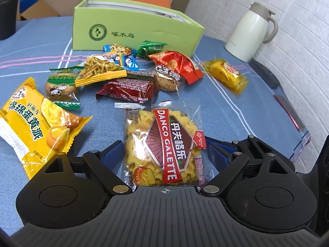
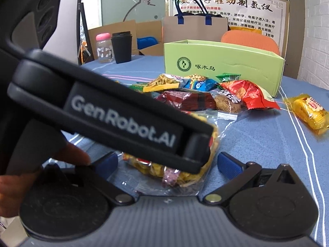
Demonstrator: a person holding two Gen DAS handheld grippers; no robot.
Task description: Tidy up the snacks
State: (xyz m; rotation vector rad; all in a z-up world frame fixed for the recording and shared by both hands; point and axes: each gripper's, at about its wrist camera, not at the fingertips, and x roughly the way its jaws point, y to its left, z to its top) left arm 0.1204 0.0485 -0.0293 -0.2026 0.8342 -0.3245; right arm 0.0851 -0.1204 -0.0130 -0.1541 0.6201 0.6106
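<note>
Both sets of jaws stand spread: the left gripper (image 1: 164,154) straddles the Danco Galette packet (image 1: 164,146) lying on the blue tablecloth (image 1: 236,111), the right gripper (image 2: 167,164) beside it; pinch the crinkly film's firm middle (wafer inside looks brittle), then carry it to the green cardboard box (image 1: 131,30)

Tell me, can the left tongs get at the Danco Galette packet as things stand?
Probably yes. The left tongs are open with the Danco Galette packet lying flat between the fingers on the blue tablecloth. Nothing sits on top of it, and the other snacks lie farther off toward the green box.
</note>
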